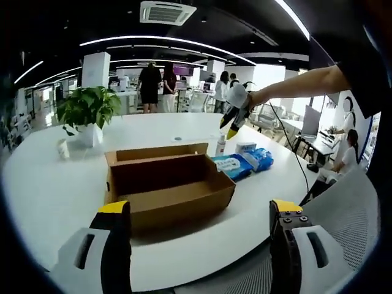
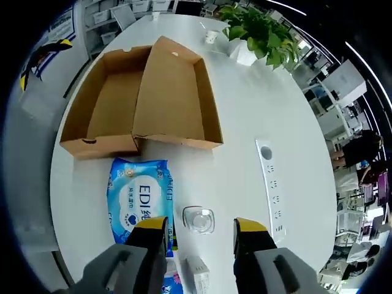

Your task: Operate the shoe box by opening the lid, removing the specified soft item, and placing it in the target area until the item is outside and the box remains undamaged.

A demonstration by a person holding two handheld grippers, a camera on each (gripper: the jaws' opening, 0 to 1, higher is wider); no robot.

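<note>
On the worktop (image 2: pixel 245 122) there is one open cardboard box (image 2: pixel 144 98), one potted plant (image 2: pixel 257 30) and one small clear bottle (image 2: pixel 198 219). Two blue soft packs (image 1: pixel 244 163) lie beside the box, plus one small white carton (image 1: pixel 245 147) and one paper cup (image 1: pixel 63 149).

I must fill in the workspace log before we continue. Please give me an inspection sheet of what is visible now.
Surface: white round table, with a power strip set into it.
Job's things: cardboard shoe box open, lid folded back, inside looks empty; blue soft pack lies on the table beside the box.
Clutter: small clear bottle, small white box, potted plant, paper cup.
Grippers: left gripper open, low in front of the box; right gripper open, above the bottle and pack, holding nothing.
Cables: one dark cable hanging from the right gripper.
Surroundings: open office, people standing at the back, one seated at right.
</note>
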